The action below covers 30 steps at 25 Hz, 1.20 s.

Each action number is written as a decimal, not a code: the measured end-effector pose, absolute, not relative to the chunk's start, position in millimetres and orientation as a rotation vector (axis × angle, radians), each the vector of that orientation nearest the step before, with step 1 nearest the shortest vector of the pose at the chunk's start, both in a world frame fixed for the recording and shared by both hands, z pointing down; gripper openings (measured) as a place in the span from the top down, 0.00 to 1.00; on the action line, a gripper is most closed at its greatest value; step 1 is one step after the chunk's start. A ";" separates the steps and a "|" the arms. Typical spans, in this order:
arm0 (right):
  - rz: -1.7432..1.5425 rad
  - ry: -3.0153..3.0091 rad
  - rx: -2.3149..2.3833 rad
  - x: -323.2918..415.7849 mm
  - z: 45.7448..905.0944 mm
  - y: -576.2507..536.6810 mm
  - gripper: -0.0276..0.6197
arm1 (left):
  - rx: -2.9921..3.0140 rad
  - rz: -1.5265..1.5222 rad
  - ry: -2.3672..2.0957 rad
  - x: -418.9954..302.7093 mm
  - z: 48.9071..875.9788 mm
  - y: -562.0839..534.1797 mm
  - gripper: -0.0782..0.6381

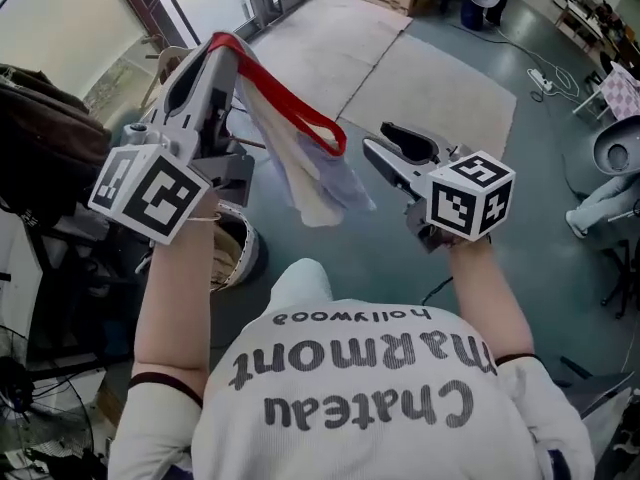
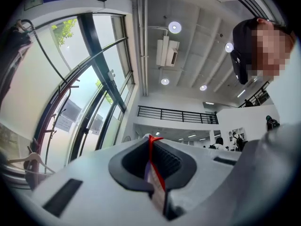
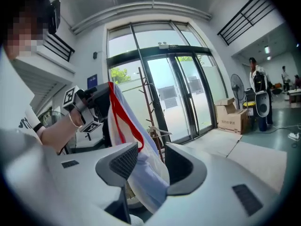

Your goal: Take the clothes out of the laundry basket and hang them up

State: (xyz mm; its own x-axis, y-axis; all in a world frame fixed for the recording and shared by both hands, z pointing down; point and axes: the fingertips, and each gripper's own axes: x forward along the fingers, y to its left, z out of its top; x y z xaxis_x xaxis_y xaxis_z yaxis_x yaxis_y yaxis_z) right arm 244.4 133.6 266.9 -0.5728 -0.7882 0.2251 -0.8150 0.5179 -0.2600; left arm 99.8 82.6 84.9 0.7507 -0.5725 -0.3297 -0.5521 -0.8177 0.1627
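Clearly the left gripper (image 1: 222, 40) is clamped on the garment (image 1: 310, 173): in the left gripper view its jaws meet on a thin fold of cloth (image 2: 157, 187), with a red edge running up between the pads to the tips of the gripper (image 2: 150, 141). The gripper is raised and points slightly upward.

From those tips the garment hangs down and across toward the right gripper (image 1: 378, 144). It is a light, thin piece in pale cream and lilac-blue. A bright red band (image 1: 300, 108) loops from the left gripper's tips along its upper edge. The cloth is gathered in loose folds, and its lower end dangles free above the floor (image 1: 420, 88).

The right gripper (image 3: 151, 149) stands open, its jaws well apart. In the right gripper view the lower folds of the garment (image 3: 141, 168) hang in the gap between the jaws and lie closer to the left-hand pad. The pads do not press on the cloth. Whether the cloth brushes that pad is hard to tell.

Below the left gripper's forearm a round basket (image 1: 240, 253) sits on the floor. Beyond the right gripper's jaws a brown rack (image 3: 146, 98) stands before the glass doors, with a hanger (image 3: 157, 132) on it.
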 end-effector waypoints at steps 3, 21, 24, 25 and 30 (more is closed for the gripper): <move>0.528 -2.763 1.336 249.8 257.1 120.1 0.63 | 2.890 -0.569 -0.913 120.9 78.7 61.7 0.87; 0.543 -2.658 1.103 234.8 285.3 -107.0 0.86 | 2.817 -0.642 -0.932 137.6 83.9 -169.3 0.87; 0.564 -2.700 1.186 260.7 258.2 -154.1 0.87 | 2.820 -0.643 -1.004 121.5 82.0 -207.8 0.87; 0.563 -2.716 1.205 267.6 249.9 -167.7 0.87 | 2.816 -0.633 -1.031 117.6 84.1 -219.3 0.87; 0.344 -2.728 1.340 301.9 211.8 -228.7 0.89 | 2.756 -0.639 -1.184 100.9 99.9 -258.9 0.87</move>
State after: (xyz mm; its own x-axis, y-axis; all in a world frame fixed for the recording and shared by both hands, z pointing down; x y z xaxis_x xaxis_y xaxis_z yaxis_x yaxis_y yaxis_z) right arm 301.9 -228.7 211.8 -0.6133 -0.7710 0.1718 -0.7895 0.5915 -0.1640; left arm 100.9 -258.9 99.9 0.6155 -0.7087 -0.3449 -0.6775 -0.6993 0.2278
